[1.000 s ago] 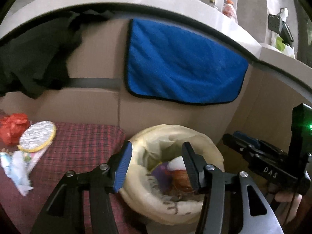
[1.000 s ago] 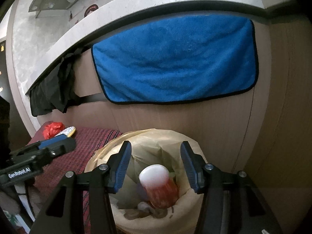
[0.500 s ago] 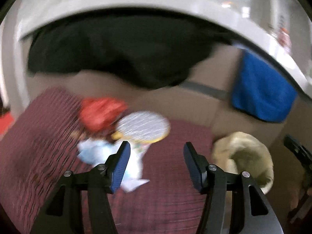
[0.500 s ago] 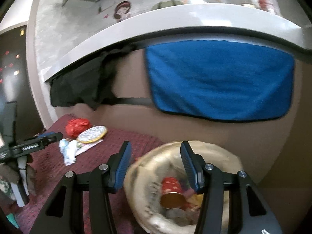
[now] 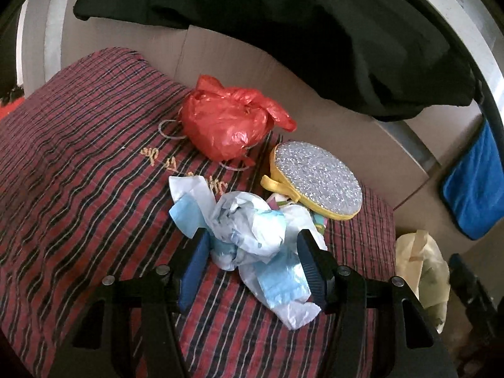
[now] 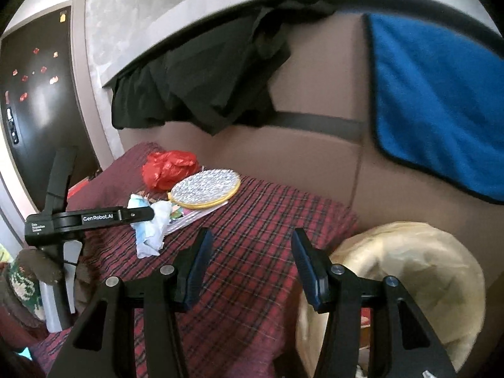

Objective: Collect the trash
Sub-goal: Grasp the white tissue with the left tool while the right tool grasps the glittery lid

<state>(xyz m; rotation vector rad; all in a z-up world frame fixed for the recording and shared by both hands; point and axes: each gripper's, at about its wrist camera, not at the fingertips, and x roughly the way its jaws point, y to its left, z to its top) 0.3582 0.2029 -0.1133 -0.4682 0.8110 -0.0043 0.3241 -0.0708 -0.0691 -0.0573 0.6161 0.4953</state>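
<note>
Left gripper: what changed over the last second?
The left gripper swung left, away from the yellow-lined trash bin, and now brackets the crumpled white-and-blue wrapper on the plaid cloth, fingers open, nothing grasped. The right gripper also turned left off the bin, open and empty. The red bag and round glitter pad stayed put.

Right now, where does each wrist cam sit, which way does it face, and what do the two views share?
Left wrist: on the left gripper, looking down at crumpled white-blue wrapper between its own open fingers.
Right wrist: on the right gripper, facing across the plaid cloth; own open fingers and the left gripper show.
Shared: wrapper, red bag, glitter disc, lined trash bin.
</note>
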